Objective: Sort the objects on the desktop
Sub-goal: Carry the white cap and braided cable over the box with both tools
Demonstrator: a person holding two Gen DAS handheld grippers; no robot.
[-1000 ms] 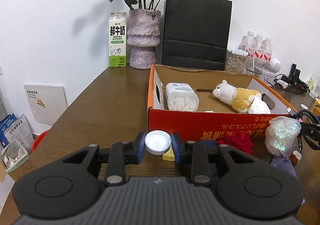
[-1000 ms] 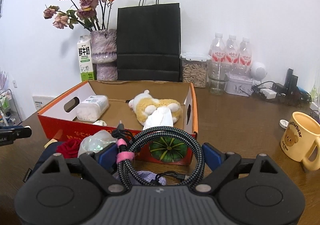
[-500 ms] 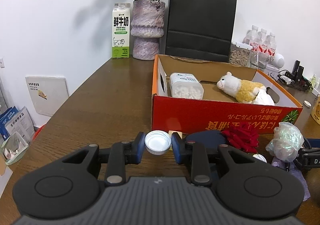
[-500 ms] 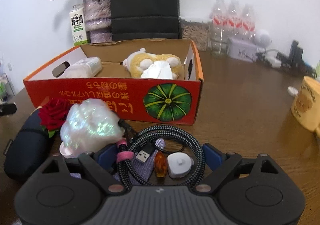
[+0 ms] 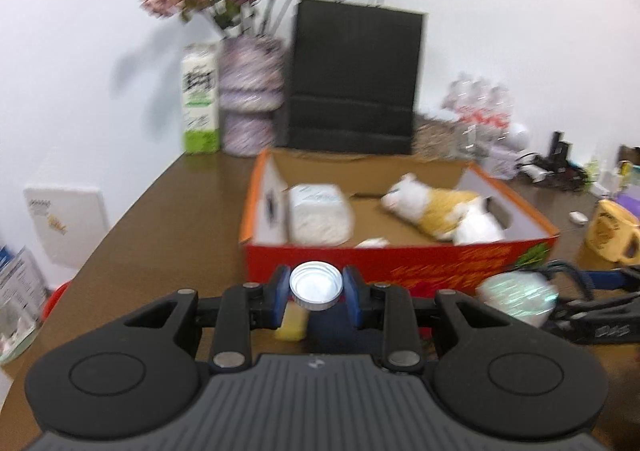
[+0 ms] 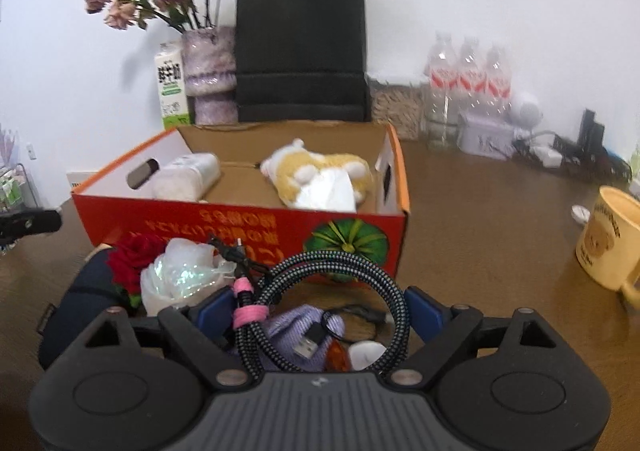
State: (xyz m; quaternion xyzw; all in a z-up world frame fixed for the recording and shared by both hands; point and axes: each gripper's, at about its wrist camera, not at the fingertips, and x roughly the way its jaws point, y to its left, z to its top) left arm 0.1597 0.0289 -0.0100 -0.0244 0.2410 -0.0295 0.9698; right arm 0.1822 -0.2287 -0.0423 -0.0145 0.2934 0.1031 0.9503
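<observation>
We keep the left gripper [image 5: 316,291] clenched on the white cap [image 5: 316,285], lifting it clear of the box [image 5: 400,263] wall at twelve o'clock; the right gripper [image 6: 320,311] grasps the coiled cable [image 6: 340,279].

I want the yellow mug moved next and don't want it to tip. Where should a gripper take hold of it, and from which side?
Judging from the right wrist view, the yellow mug stands upright, mouth open, handle at its lower right. Probably best to come from above and close one finger inside and one outside the rim on the side away from the handle; the body looks too wide to span easily.
</observation>
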